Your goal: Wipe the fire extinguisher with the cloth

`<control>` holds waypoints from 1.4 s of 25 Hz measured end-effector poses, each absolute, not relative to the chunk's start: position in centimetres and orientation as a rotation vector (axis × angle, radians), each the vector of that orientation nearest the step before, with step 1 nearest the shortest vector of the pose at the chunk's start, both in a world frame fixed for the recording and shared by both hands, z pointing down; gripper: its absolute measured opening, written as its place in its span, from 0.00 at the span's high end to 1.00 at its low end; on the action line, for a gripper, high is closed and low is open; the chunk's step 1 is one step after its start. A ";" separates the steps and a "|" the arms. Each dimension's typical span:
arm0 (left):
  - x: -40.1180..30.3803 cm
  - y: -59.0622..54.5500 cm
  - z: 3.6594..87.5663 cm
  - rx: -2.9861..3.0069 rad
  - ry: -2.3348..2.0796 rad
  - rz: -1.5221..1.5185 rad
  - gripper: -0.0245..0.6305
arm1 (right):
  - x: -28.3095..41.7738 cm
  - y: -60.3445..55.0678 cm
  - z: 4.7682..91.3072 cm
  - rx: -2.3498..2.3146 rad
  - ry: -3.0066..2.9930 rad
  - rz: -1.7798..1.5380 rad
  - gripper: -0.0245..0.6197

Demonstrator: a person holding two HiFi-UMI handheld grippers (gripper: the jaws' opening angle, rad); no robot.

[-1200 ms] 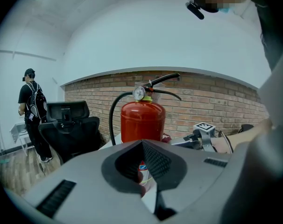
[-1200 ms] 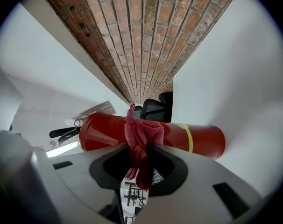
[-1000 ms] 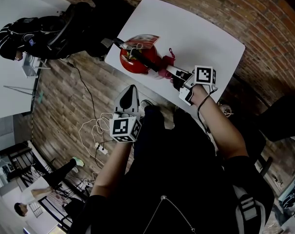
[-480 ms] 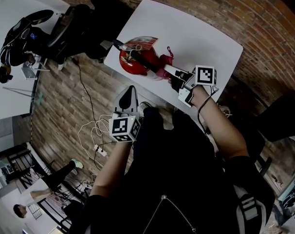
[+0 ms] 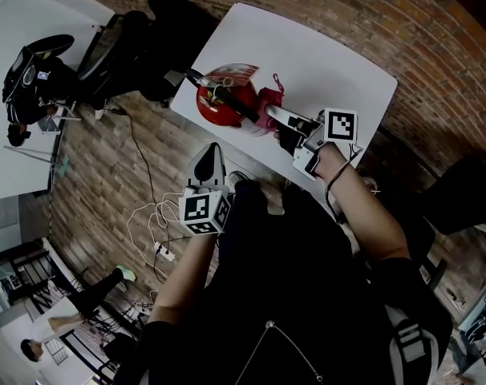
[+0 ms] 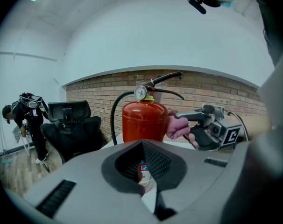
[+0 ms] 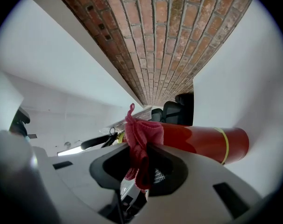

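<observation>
A red fire extinguisher point(image 5: 221, 103) with a black hose and handle stands upright on the white table point(image 5: 323, 54), near its left edge. My right gripper point(image 5: 279, 117) is shut on a pink cloth point(image 5: 269, 105) and holds it against the extinguisher's right side. The right gripper view shows the cloth point(image 7: 141, 132) bunched in the right gripper point(image 7: 139, 147), touching the red cylinder point(image 7: 197, 141). My left gripper point(image 5: 210, 157) hangs shut and holds nothing, off the table's near edge. The left gripper view looks past the left gripper point(image 6: 142, 143) at the extinguisher point(image 6: 144, 120), cloth point(image 6: 178, 126) and right gripper point(image 6: 204, 125).
A black office chair point(image 5: 135, 42) stands at the table's left end. White cables and a power strip point(image 5: 159, 219) lie on the wooden floor. A brick wall point(image 5: 371, 10) runs behind the table. A person in dark clothes point(image 5: 30, 74) bends beside another white table point(image 5: 14, 147).
My right gripper and the cloth have shifted slightly left and farther away along the extinguisher's side. The left gripper has barely moved. The person at the far left has changed posture.
</observation>
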State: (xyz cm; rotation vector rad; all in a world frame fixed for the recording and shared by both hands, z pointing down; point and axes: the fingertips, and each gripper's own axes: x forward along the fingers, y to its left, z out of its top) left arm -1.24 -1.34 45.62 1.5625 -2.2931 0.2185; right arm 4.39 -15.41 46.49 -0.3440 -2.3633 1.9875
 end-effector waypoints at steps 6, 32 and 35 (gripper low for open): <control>-1.2 -1.4 45.3 1.566 -2.303 0.210 0.92 | 4.7 -15.4 44.0 -0.403 -2.373 2.034 0.80; -2.5 -3.1 46.0 1.661 -2.229 0.177 0.92 | 10.0 -16.9 48.5 -0.087 -2.535 2.196 0.80; -3.0 -3.5 45.6 1.698 -2.210 0.177 0.92 | 10.6 -15.8 52.1 0.035 -2.500 2.197 0.80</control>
